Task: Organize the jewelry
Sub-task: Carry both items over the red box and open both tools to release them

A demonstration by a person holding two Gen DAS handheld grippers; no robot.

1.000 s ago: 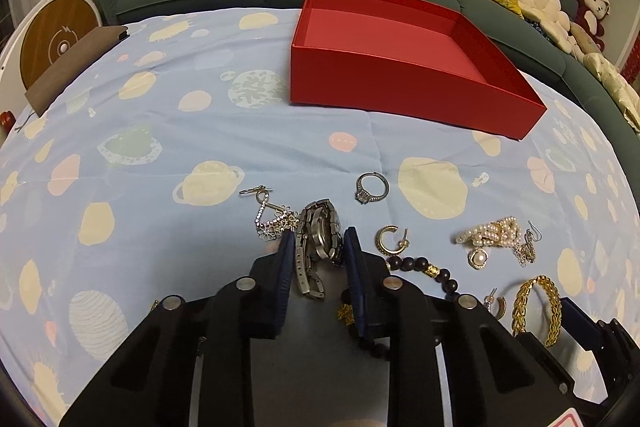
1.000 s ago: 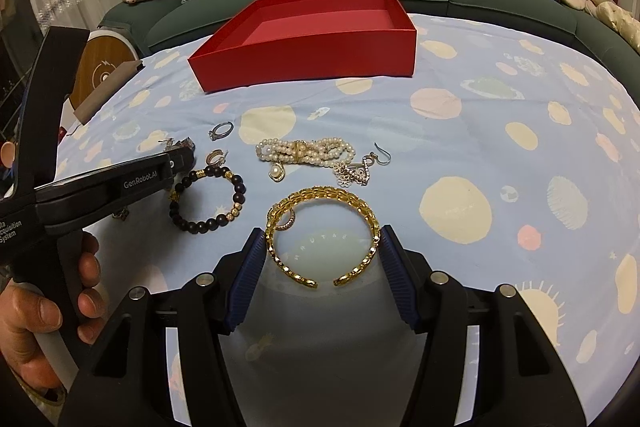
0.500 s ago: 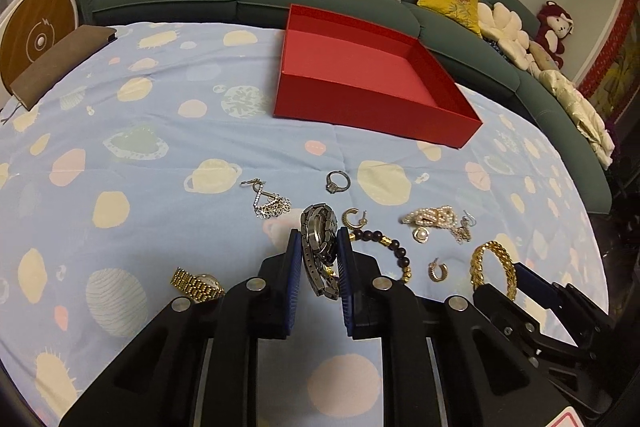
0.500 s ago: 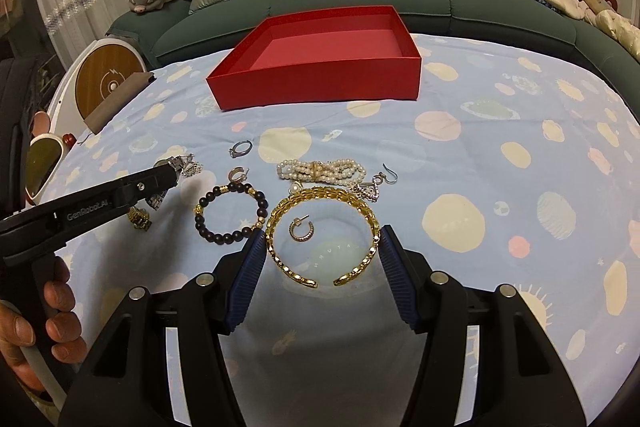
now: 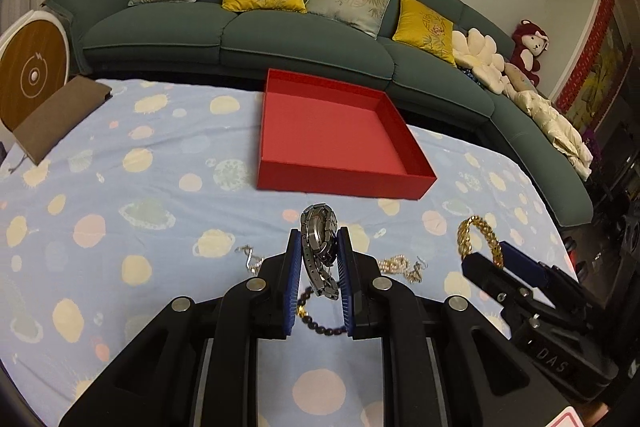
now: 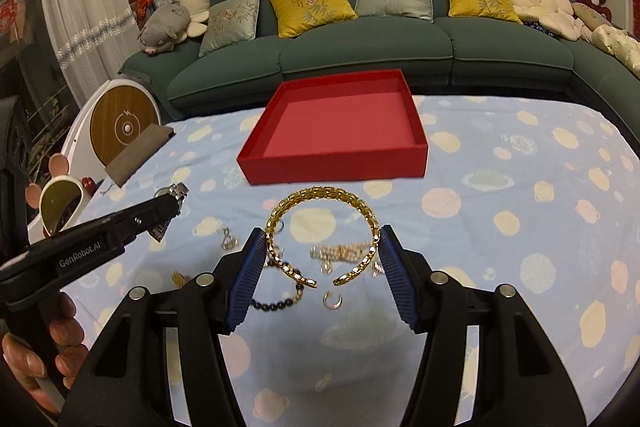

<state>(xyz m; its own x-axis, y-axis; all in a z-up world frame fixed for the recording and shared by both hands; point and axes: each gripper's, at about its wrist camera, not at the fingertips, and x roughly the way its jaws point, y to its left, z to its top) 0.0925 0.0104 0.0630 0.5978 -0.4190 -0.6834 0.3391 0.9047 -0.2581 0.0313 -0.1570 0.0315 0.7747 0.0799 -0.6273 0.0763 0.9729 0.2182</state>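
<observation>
My left gripper (image 5: 318,247) is shut on a silver metal watch (image 5: 319,241) and holds it in the air above the cloth, short of the empty red tray (image 5: 340,131). My right gripper (image 6: 323,247) is shut on a gold cuff bracelet (image 6: 320,227), lifted above the cloth; it also shows in the left wrist view (image 5: 478,239). The red tray (image 6: 340,129) stands straight ahead. Below lie a dark bead bracelet (image 6: 276,301), a pearl bracelet (image 6: 344,251), a gold hoop earring (image 6: 332,301) and a small silver chain (image 5: 250,261).
A blue spotted cloth (image 5: 120,187) covers the table. A brown pouch (image 5: 56,117) lies at the far left edge. A green sofa (image 5: 240,35) with cushions curves behind the table. A round white device (image 6: 120,125) stands at the left.
Both grippers have risen off the cloth with their pieces, the left with the watch and the right with the gold cuff, and moved toward the red tray.
</observation>
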